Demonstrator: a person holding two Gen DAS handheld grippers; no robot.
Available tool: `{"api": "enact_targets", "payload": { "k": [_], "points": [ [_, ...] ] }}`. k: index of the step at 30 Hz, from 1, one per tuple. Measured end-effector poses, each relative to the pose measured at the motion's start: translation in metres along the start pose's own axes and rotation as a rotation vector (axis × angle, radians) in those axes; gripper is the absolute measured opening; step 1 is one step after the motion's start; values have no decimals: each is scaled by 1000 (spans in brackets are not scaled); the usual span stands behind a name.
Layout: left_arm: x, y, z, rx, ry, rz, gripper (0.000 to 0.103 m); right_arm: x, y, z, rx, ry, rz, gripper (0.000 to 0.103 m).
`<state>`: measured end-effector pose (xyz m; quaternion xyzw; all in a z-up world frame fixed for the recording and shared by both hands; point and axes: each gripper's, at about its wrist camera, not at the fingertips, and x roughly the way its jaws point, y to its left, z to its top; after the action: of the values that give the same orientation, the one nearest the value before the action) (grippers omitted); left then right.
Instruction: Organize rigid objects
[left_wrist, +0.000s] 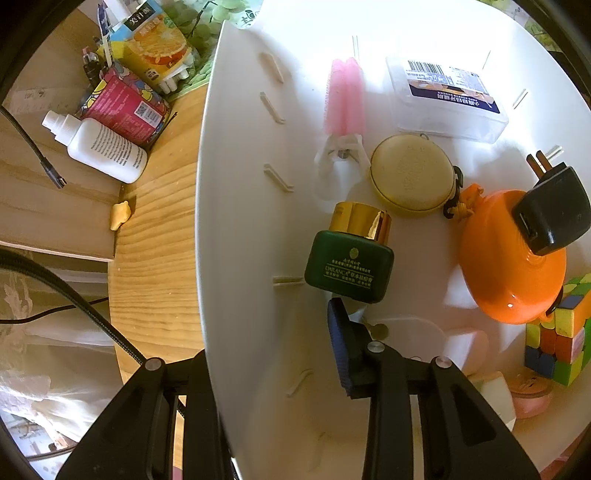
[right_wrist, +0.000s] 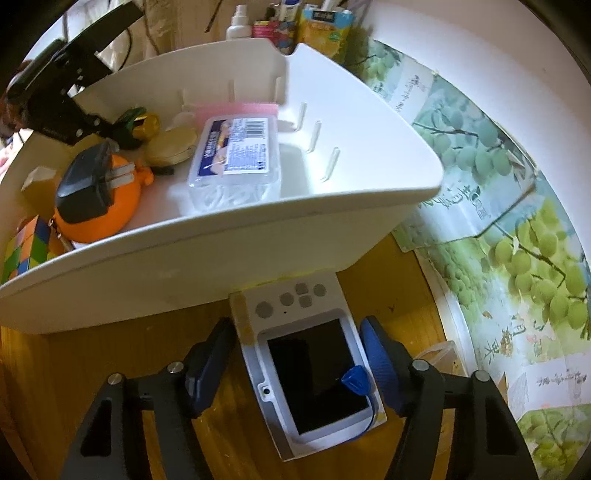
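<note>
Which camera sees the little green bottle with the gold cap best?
The left wrist view: the green bottle lies in full sight in the white bin, label readable. In the right wrist view the left gripper hides most of it.

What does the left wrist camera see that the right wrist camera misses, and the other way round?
Only the left wrist view shows the left claw straddling the white bin's wall, one finger inside and one outside, and a cable plug on the table. Only the right wrist view shows the white handheld game device on the wooden table between the right claw's fingers. Both show the bin's contents: orange toy, black plug adapter, green bottle with gold cap, clear box and colour cube.
</note>
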<state>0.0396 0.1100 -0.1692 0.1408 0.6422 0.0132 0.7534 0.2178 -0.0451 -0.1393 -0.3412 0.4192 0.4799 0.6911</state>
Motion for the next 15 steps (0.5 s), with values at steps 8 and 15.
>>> {"api": "enact_targets", "payload": {
  "k": [8, 15],
  "points": [
    [0, -4, 0, 10, 5, -4, 37, -3, -4, -4, 146, -13, -37, 68],
    [2, 1, 0, 0, 6, -18, 37, -6, 4, -10, 306, -6, -126, 63]
  ]
}}
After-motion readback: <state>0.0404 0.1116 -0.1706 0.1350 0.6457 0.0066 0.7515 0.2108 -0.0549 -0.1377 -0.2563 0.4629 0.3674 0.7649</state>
